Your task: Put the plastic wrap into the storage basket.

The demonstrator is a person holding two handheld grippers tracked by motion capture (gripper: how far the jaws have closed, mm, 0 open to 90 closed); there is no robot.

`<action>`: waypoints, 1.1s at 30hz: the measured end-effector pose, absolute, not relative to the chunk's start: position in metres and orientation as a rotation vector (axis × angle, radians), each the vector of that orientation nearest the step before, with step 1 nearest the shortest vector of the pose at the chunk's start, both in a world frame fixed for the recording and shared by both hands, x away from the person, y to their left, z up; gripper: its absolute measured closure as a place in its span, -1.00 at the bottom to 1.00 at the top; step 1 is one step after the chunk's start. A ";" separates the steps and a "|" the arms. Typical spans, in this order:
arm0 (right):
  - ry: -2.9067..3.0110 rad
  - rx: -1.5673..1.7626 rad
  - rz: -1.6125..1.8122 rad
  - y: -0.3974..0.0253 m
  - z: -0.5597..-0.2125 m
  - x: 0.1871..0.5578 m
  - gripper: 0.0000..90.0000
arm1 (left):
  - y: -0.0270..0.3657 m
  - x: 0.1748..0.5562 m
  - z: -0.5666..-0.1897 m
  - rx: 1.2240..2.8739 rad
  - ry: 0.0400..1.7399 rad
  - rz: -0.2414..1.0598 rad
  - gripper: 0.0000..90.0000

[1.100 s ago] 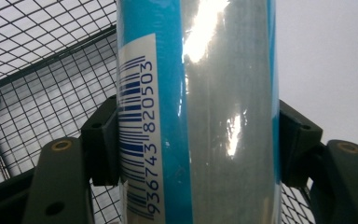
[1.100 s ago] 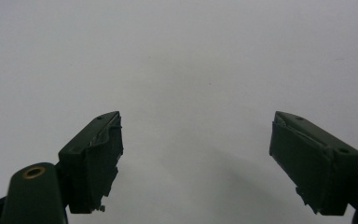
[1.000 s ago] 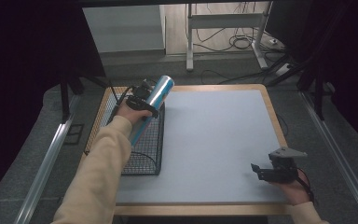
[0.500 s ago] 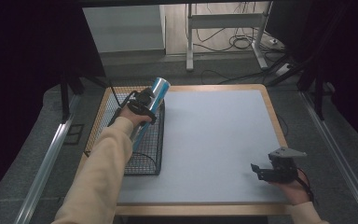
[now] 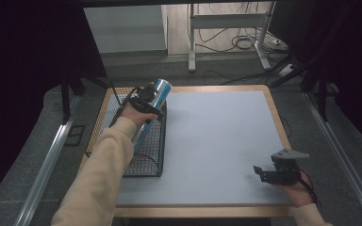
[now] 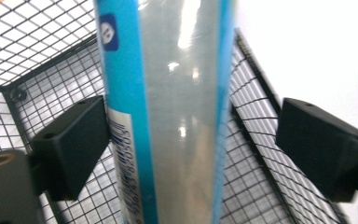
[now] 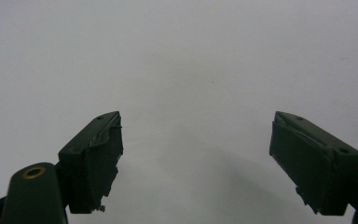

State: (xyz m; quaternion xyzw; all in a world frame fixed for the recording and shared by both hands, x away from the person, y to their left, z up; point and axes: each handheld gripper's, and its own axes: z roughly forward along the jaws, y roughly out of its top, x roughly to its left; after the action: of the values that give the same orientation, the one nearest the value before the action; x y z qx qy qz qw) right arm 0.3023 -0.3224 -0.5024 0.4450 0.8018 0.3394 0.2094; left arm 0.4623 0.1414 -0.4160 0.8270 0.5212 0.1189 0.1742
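The place looked like a lab or a test room made for recording. The bench [image 5: 226,141] had a wooden edge and a plain grey mat on top, and it stood on a grey carpet floor [image 5: 28,188]. Dark curtains [image 5: 23,56] hung at both sides. Behind the bench, loose cables [image 5: 245,44] lay on the floor near the metal legs of a stand [image 5: 192,37]. Metal rails [image 5: 47,160] ran along the floor on each side.

Glossy blue-and-silver can [image 6: 177,116], black wire-mesh basket [image 5: 146,155], matt table [image 5: 217,136]
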 end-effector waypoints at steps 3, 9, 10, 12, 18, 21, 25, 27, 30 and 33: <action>2.229 1.238 0.943 -0.323 -0.502 0.302 -0.62 | 0.141 0.457 -0.410 2.311 1.456 0.333 -0.84; 2.230 1.236 0.947 -0.322 -0.502 0.303 -0.62 | 0.140 0.440 -0.401 2.275 1.397 0.403 -0.82; 2.233 1.235 0.947 -0.322 -0.502 0.303 -0.62 | 0.141 0.436 -0.397 2.259 1.378 0.400 -0.82; 2.235 1.233 0.945 -0.322 -0.502 0.303 -0.62 | 0.143 0.430 -0.393 2.235 1.363 0.392 -0.81; 2.233 1.235 0.946 -0.322 -0.501 0.303 -0.62 | 0.157 0.412 -0.381 2.189 1.324 0.367 -0.78; 2.232 1.236 0.945 -0.322 -0.501 0.303 -0.62 | 0.164 0.402 -0.377 2.178 1.307 0.368 -0.78; 2.235 1.233 0.943 -0.321 -0.501 0.303 -0.62 | 0.175 0.385 -0.373 2.156 1.275 0.363 -0.77; 2.234 1.235 0.942 -0.320 -0.502 0.303 -0.62 | 0.179 0.377 -0.373 2.142 1.266 0.375 -0.76; 2.235 1.237 0.941 -0.320 -0.502 0.303 -0.62 | 0.183 0.366 -0.375 2.137 1.249 0.388 -0.75; 2.235 1.237 0.939 -0.319 -0.502 0.303 -0.62 | 0.187 0.360 -0.377 2.143 1.239 0.371 -0.74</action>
State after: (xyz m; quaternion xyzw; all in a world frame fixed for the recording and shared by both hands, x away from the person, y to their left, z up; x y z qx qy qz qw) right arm 0.3031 -0.3188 -0.5023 0.4445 0.8032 0.3373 0.2087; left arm 0.3599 0.1869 -0.3773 0.8128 0.4699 0.1406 0.3142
